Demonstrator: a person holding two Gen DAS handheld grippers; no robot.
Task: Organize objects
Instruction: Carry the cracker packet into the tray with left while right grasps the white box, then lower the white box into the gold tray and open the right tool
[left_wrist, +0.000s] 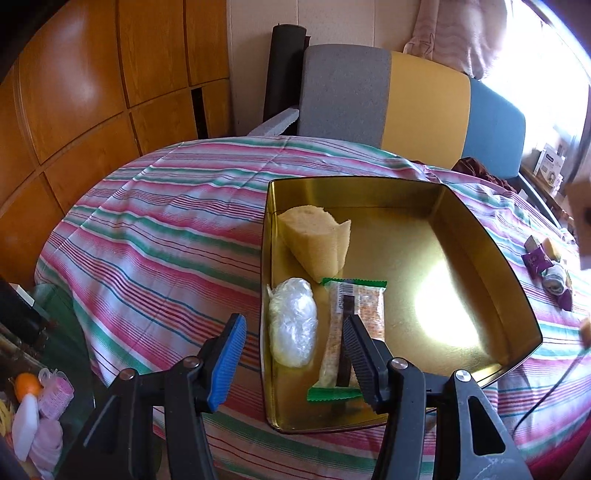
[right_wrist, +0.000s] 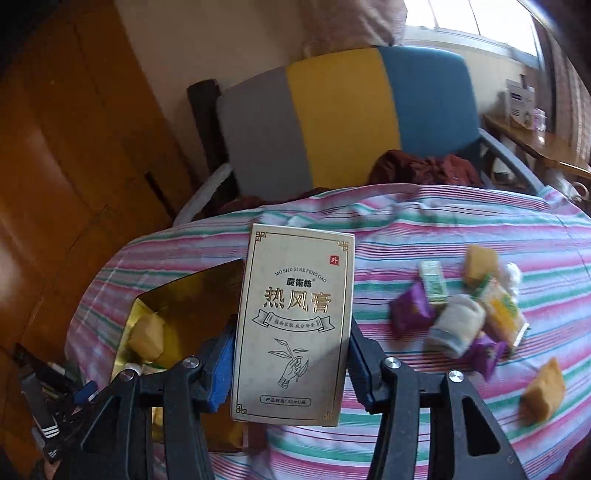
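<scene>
A gold tin tray (left_wrist: 480, 236) lies on the striped cloth. In it are a yellow sponge wedge (left_wrist: 314, 236), a clear plastic bundle (left_wrist: 293, 321) and a green-edged snack packet (left_wrist: 354, 325). My left gripper (left_wrist: 291, 354) is open and empty, just above the tray's near left corner. My right gripper (right_wrist: 291, 362) is shut on an upright beige carton with gold Chinese lettering (right_wrist: 295, 321), held above the cloth to the right of the tray (right_wrist: 207, 291).
Loose items lie on the cloth: purple packets (right_wrist: 410, 310), a rolled sock (right_wrist: 456, 325), green-yellow packets (right_wrist: 504, 314) and yellow sponges (right_wrist: 543, 391); some also show in the left view (left_wrist: 546, 269). A grey-yellow-blue chair (left_wrist: 406, 107) stands behind the table. Wooden cabinets (left_wrist: 92, 92) are left.
</scene>
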